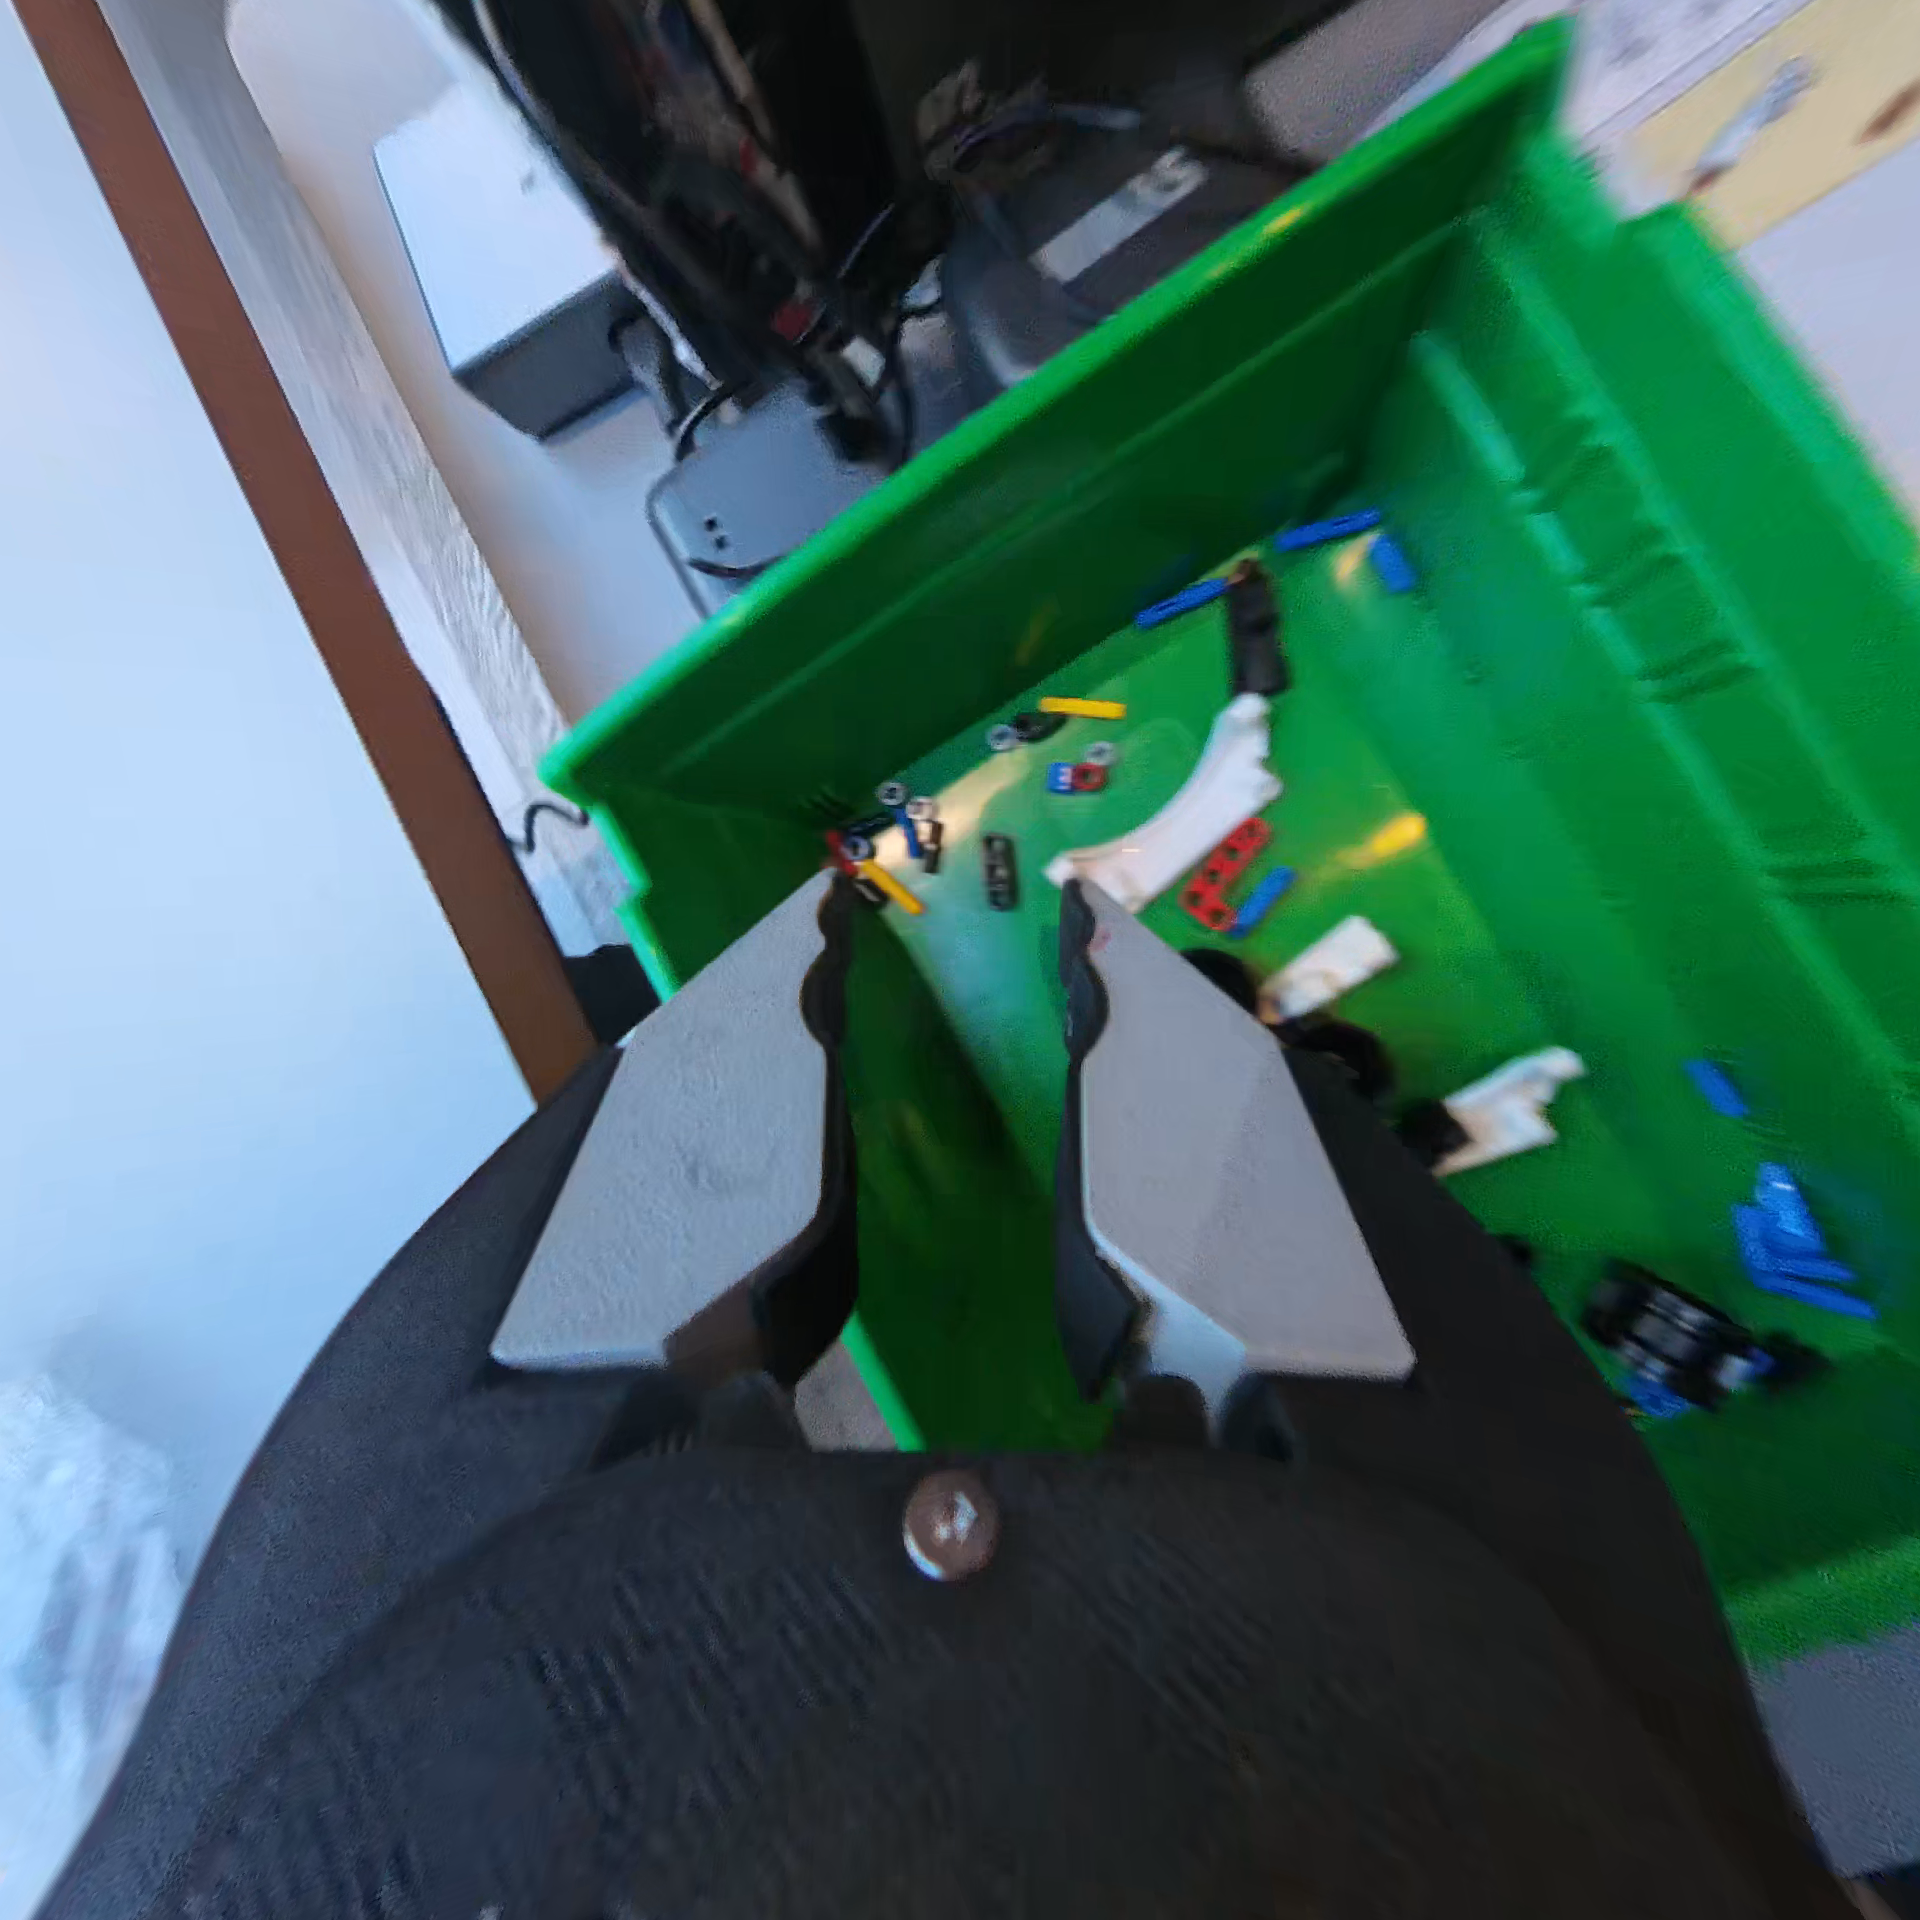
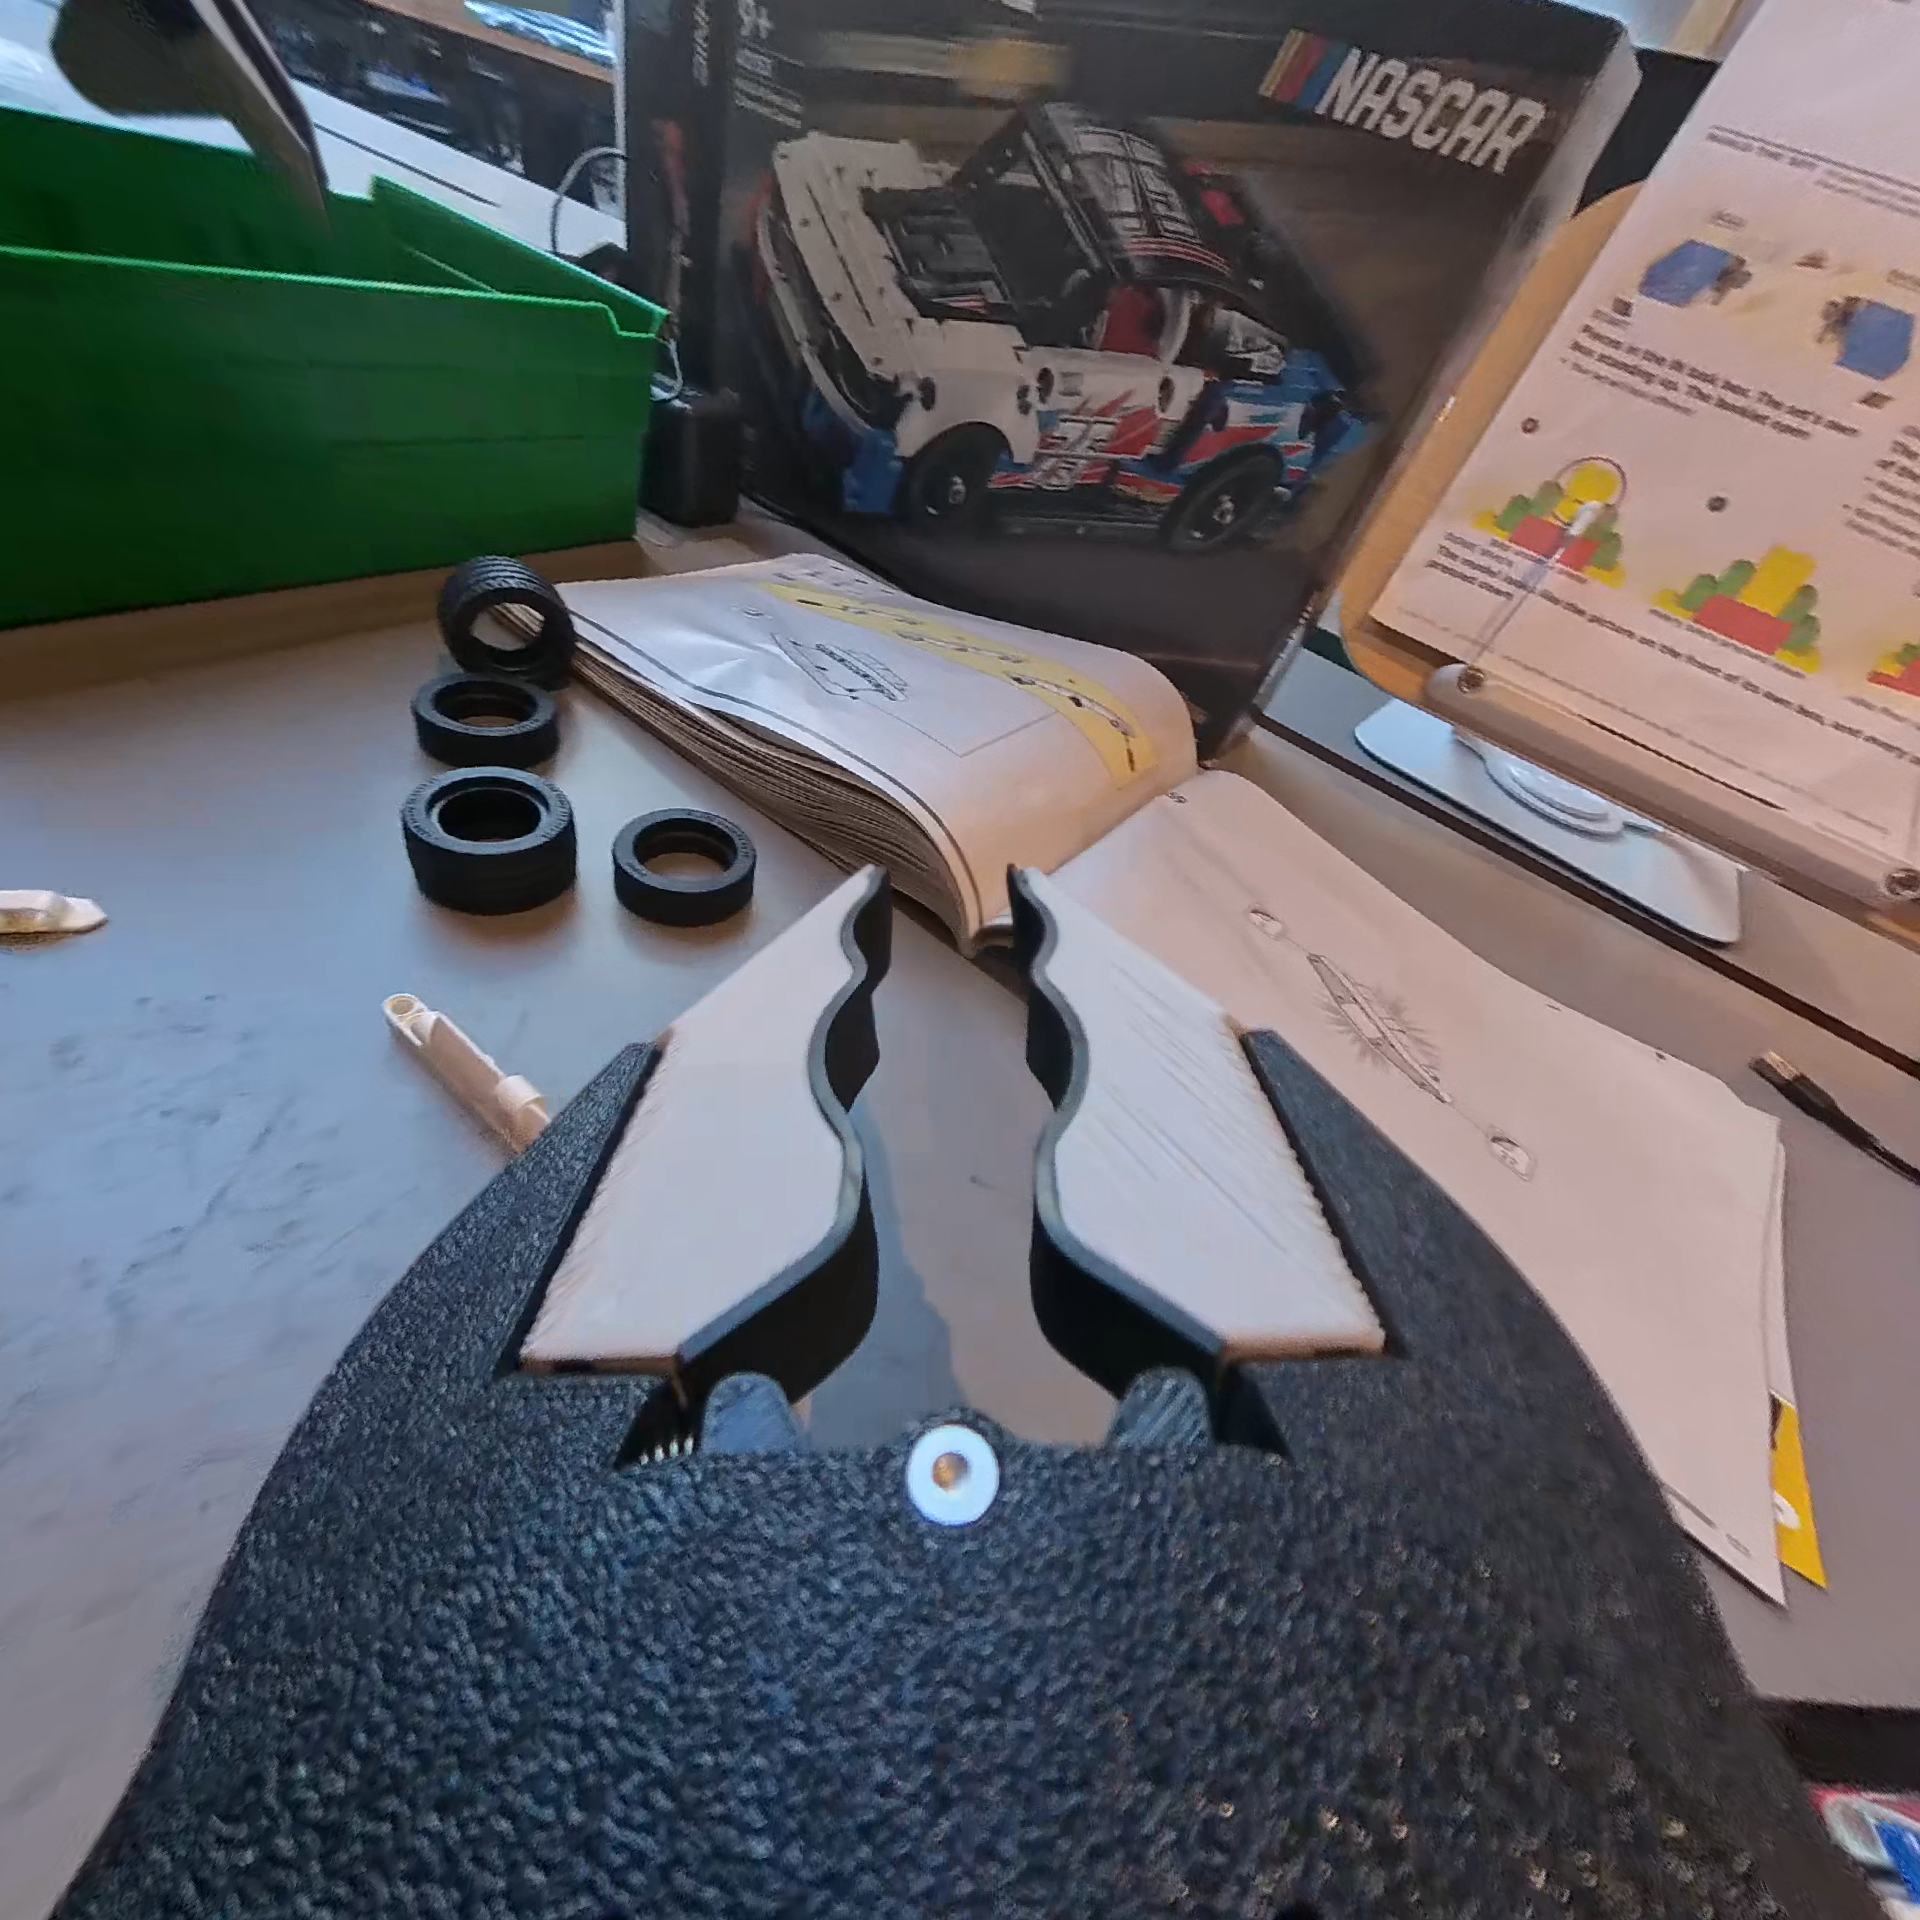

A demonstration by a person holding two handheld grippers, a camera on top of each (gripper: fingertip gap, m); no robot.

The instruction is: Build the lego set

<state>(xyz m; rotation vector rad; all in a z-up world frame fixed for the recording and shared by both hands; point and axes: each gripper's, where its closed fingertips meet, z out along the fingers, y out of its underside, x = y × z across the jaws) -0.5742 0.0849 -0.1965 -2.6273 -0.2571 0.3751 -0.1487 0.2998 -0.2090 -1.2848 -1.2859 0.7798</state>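
The left hand-held gripper (image 1: 956,894) hovers empty, jaws apart, over loose lego pieces (image 1: 1226,873) in the green bin (image 1: 1039,540). The right hand-held gripper (image 2: 948,904), also parted and empty, hangs above the table (image 2: 208,1091). Tiny crowded pieces risk a double pick.

Left gripper (image 1: 956,894): jaws parted, nothing between them, fingers pointing toward 12 o'clock, tips angled downward, view blurred. Grey fingers (image 1: 717,1132) with wavy black pads, black body at 6 o'clock.

Right gripper (image 2: 948,906): jaws parted with narrower gap, empty, pointing toward 12 o'clock, held low and nearly level. Pale fingers (image 2: 1174,1153), black pads, textured black body at 6 o'clock.
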